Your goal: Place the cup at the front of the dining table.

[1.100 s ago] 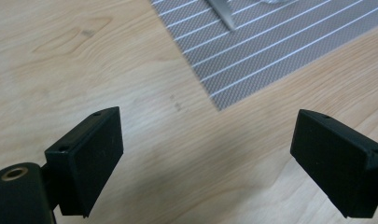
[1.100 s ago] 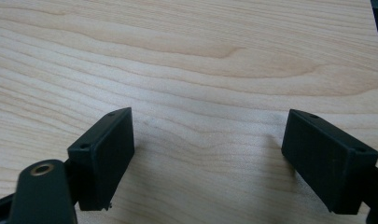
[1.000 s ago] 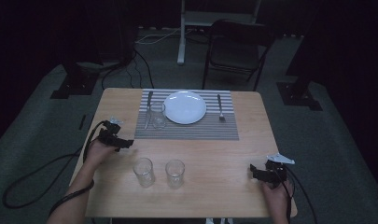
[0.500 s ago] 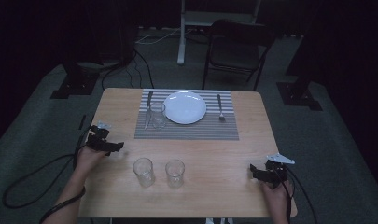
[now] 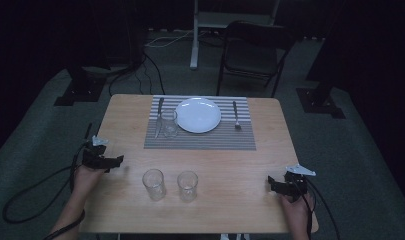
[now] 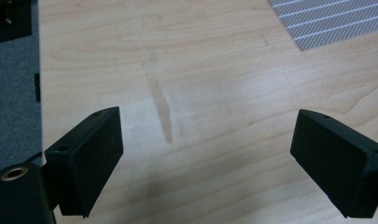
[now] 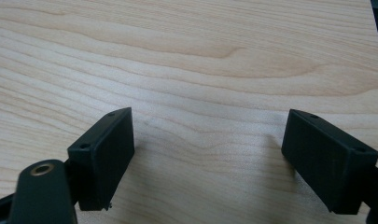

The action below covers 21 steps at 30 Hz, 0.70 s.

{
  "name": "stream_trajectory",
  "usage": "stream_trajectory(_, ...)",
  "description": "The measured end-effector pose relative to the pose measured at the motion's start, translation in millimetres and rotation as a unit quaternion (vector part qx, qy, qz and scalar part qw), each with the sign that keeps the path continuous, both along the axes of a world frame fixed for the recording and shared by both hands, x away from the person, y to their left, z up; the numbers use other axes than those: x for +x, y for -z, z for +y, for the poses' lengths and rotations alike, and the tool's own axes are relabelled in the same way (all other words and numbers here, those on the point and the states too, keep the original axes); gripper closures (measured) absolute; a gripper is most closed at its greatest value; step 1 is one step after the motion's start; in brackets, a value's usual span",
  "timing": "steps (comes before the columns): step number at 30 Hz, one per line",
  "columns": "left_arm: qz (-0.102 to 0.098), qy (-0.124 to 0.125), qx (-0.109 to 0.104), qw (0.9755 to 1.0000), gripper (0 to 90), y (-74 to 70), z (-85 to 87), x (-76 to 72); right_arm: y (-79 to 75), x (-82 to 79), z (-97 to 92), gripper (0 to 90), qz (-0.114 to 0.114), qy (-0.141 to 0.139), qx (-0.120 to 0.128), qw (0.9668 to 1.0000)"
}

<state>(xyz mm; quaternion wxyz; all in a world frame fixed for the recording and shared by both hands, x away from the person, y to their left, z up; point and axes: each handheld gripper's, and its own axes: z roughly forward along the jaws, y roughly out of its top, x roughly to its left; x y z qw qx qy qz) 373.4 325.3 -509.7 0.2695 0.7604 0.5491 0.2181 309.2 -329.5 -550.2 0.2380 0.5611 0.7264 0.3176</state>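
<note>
We see one glass [image 5: 169, 123] set on the placemat [image 5: 200, 138]; two glasses [image 5: 153, 183] wait lower centre, left gripper [image 5: 119, 160] and right gripper [image 5: 271, 182] both agape, empty

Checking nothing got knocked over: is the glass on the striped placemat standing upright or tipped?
Upright. In the high view the glass stands on its base on the placemat, left of the plate, its round rim facing up.

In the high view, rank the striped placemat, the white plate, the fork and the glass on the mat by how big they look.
1. striped placemat, the largest by far.
2. white plate.
3. glass on the mat and fork: no ranking; the fork looks longer but thinner, the glass bulkier.
</note>
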Motion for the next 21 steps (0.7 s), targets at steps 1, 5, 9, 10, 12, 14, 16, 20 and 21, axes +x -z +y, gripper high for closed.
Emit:
stream_trajectory(1,-0.002,-0.002,0.003,1.0000,10.0,0.3,0.9,-1.4,0.0,0.0,0.0,16.7,0.000,0.000,0.000,1.0000)
stream_trajectory(5,-0.013,-0.012,0.007,0.9998,9.9,0.4,4.9,-10.6,0.0,0.0,0.0,16.7,0.000,0.000,0.000,1.0000)
stream_trajectory(9,-0.019,-0.018,0.003,0.9996,9.9,1.0,9.1,-19.5,0.0,0.0,0.0,16.7,0.000,0.000,0.000,1.0000)
stream_trajectory(10,-0.020,-0.018,0.001,0.9996,9.9,1.4,10.3,-22.8,0.0,0.0,0.0,16.7,0.000,0.000,0.000,1.0000)
stream_trajectory(12,-0.021,-0.017,0.001,0.9996,9.9,1.5,11.4,-25.9,0.0,0.0,0.0,16.7,0.000,0.000,0.000,1.0000)
stream_trajectory(14,-0.021,-0.018,0.000,0.9996,9.9,1.5,12.8,-29.6,0.0,0.0,0.0,16.7,0.000,0.000,0.000,1.0000)
stream_trajectory(16,-0.022,-0.013,-0.002,0.9997,9.9,0.7,15.3,-33.8,0.0,0.0,0.0,16.7,0.000,0.000,0.000,1.0000)
stream_trajectory(20,-0.025,-0.017,0.000,0.9995,9.9,-0.5,19.3,-42.7,0.0,0.0,0.0,16.7,0.000,0.000,0.000,1.0000)
stream_trajectory(21,-0.025,-0.019,0.000,0.9995,9.9,-0.9,20.1,-44.5,0.0,0.0,0.0,16.7,0.000,0.000,0.000,1.0000)
